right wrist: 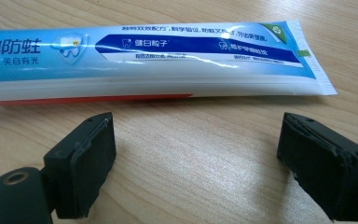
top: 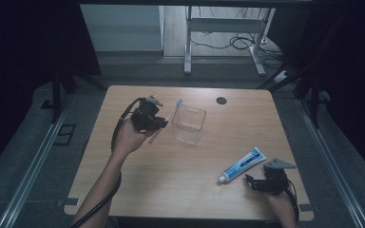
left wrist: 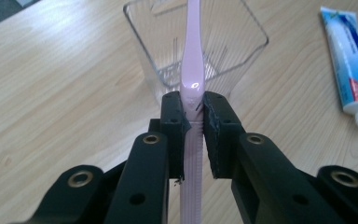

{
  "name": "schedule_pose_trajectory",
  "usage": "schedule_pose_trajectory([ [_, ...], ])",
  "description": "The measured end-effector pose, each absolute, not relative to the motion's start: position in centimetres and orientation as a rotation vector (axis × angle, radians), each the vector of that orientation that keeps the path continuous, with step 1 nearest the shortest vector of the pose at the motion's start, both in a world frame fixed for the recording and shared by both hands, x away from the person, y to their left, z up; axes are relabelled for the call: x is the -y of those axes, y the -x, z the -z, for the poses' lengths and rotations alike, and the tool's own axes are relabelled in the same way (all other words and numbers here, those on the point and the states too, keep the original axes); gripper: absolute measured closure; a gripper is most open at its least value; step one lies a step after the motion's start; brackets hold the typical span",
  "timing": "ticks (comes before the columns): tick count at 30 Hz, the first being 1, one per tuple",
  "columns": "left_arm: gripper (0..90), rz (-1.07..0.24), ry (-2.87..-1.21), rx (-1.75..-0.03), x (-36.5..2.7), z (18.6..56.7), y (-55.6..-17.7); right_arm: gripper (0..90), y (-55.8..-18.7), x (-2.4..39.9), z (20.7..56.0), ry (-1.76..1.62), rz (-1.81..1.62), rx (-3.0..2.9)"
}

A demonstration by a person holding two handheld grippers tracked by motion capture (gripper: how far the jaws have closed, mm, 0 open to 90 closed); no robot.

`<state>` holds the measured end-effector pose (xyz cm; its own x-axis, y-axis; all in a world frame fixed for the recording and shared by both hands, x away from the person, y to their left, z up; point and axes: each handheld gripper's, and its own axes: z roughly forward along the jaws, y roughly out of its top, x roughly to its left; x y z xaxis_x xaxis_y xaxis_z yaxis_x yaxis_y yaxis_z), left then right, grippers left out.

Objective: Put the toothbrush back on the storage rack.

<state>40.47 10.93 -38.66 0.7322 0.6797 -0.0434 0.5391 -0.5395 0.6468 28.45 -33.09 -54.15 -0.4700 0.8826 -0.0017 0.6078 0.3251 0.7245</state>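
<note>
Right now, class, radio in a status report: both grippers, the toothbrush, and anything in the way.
Left gripper shut on toothbrush, raised beside clear cup. Right gripper open, toothpaste lying just ahead of its fingers. Nothing between toothbrush and cup.

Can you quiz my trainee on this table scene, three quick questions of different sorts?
1. True or false: the left gripper is shut on the pink toothbrush.
2. Multiple choice: the toothpaste tube is A) inside the clear plastic cup, B) lying flat on the wooden table, C) held in the right gripper.
3. Fill in: the right gripper's jaws are ____, with the tube just beyond them.

Key:
1. True: both jaws press the handle.
2. B.
3. Open.
</note>
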Motion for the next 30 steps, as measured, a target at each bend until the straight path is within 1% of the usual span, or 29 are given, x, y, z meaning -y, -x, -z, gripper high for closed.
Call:
schedule_pose_trajectory([
  [17,79.2,-0.303,-2.175,-0.911,-8.1,38.2,-43.4,11.4,-28.5,33.1,54.2,-1.319,-0.942,-2.199],
  [30,79.1,-0.362,-2.09,-0.916,-5.1,38.8,-45.7,11.5,-28.5,33.1,54.2,-1.318,-0.942,-2.2],
])
